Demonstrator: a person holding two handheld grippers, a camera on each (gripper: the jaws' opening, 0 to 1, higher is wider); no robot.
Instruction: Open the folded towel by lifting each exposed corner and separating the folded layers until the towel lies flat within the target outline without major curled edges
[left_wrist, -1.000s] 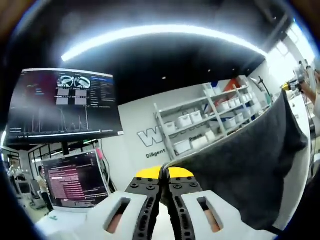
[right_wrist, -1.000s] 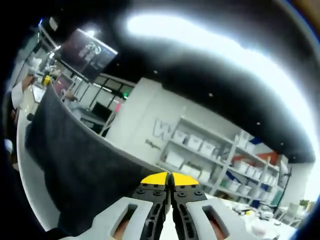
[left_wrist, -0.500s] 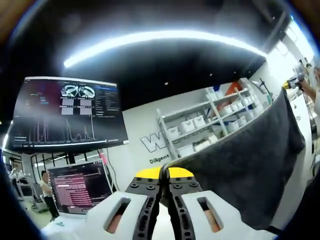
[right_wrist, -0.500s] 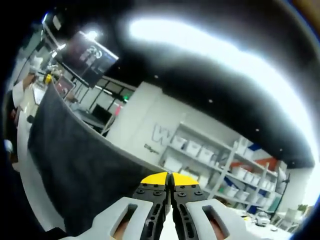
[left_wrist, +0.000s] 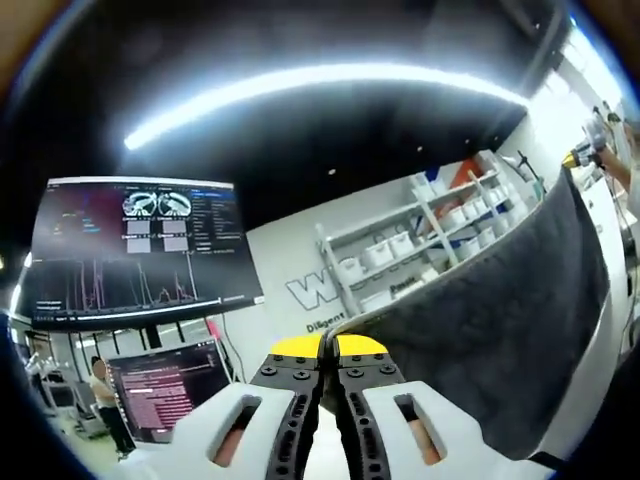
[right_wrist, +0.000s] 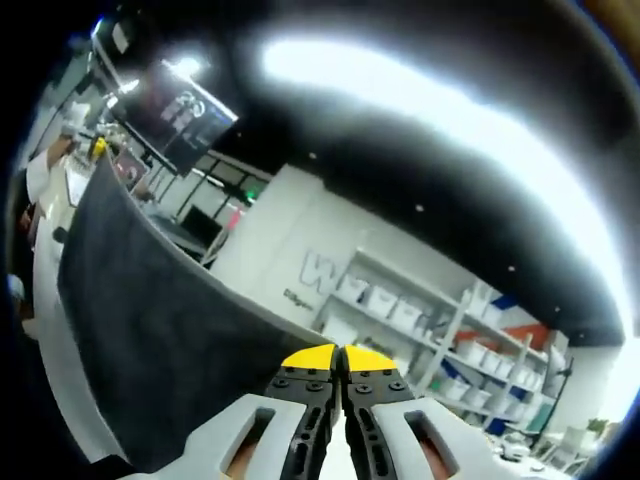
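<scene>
Gripping grey towel (left_wrist: 500, 340) taut, both grippers clamped, wall lettering (left_wrist: 312, 292) partly hidden

Dark grey towel (left_wrist: 500, 340); beside it, a yellow-tipped black-and-white left gripper (left_wrist: 328, 348). Right gripper (right_wrist: 338, 358) likewise. White shelves (left_wrist: 430, 235) behind towel.

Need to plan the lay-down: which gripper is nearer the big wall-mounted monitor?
Left. The left gripper has the large dark wall monitor looming beside it; from the right gripper, it sits small beyond the stretched dark grey towel.
</scene>
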